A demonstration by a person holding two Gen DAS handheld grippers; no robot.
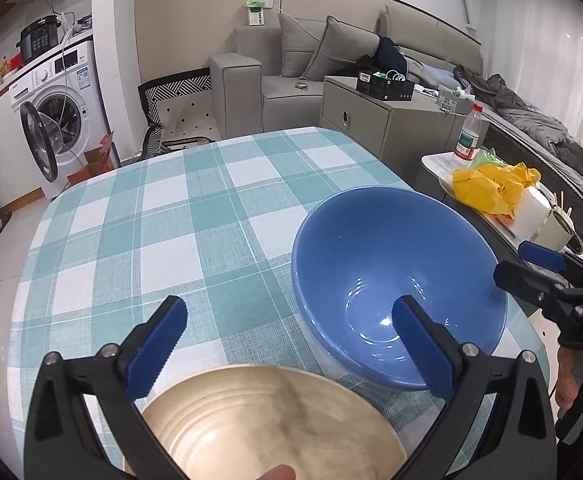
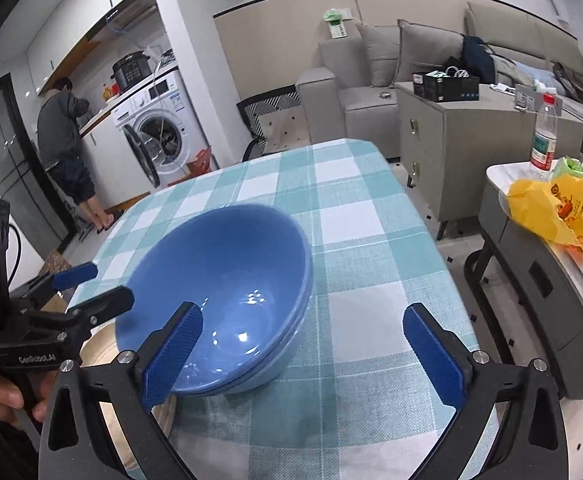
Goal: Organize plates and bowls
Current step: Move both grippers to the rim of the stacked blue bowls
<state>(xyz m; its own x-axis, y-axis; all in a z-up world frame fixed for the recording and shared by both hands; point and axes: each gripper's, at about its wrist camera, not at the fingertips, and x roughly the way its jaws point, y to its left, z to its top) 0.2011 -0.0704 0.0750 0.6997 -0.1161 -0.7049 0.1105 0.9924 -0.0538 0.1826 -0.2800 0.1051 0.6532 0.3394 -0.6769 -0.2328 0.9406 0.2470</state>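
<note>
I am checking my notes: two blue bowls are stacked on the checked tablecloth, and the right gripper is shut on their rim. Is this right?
Not quite. The right gripper is open, gripping nothing, as the right wrist view shows. The blue bowls do sit stacked on the checked tablecloth.

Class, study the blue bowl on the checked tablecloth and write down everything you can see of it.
The blue bowl is deep and round, with a glossy glazed finish that catches bright highlights inside; it looks ceramic. It is empty and upright. The right wrist view shows a second rim line low on its wall, so it appears to be nested in another blue bowl. The stack stands on the checked tablecloth, beside a beige plate. Neither open tool grips it; whether any finger touches its rim cannot be told.
</note>
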